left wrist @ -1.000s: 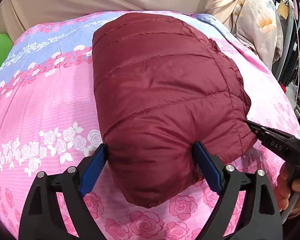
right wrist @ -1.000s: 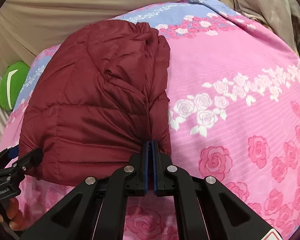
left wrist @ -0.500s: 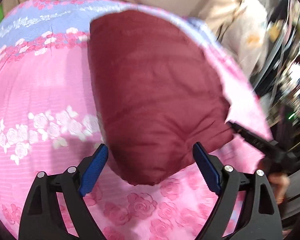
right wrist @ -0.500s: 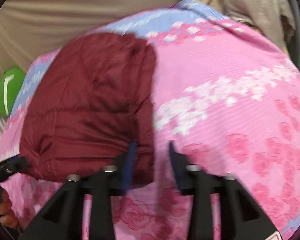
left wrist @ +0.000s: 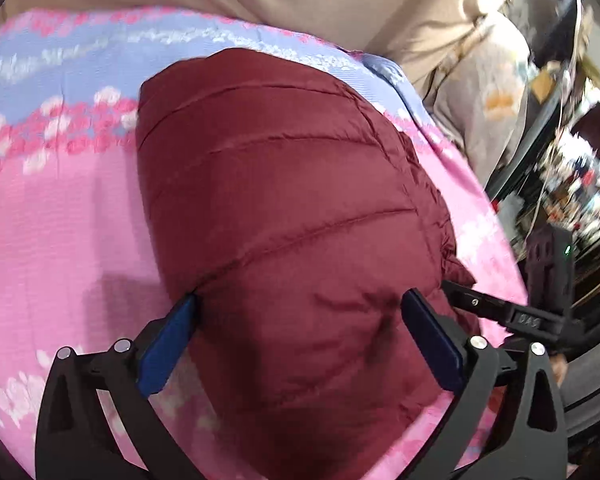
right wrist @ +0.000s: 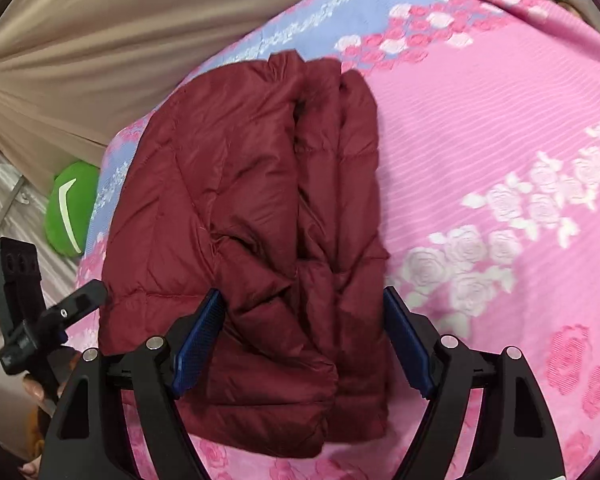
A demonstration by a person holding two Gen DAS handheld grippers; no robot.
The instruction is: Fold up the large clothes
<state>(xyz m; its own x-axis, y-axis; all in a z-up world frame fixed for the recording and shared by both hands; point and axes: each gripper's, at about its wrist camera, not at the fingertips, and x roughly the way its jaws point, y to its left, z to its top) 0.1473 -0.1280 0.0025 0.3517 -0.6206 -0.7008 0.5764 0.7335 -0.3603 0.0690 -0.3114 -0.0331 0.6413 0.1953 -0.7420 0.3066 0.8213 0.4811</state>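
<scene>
The maroon puffer jacket [right wrist: 260, 232] lies folded into a compact bundle on the pink floral bed cover [right wrist: 500, 168], its far edge on the blue band. A second ago my right tongs [right wrist: 300, 344] were pinched shut on its near right edge; now they have let go and stand wide, blue pads either side of the near end, gripping nothing. I judge that fold as placed. My left tongs [left wrist: 298, 340] stay wide, straddling the near end; actual contact I cannot tell.
</scene>
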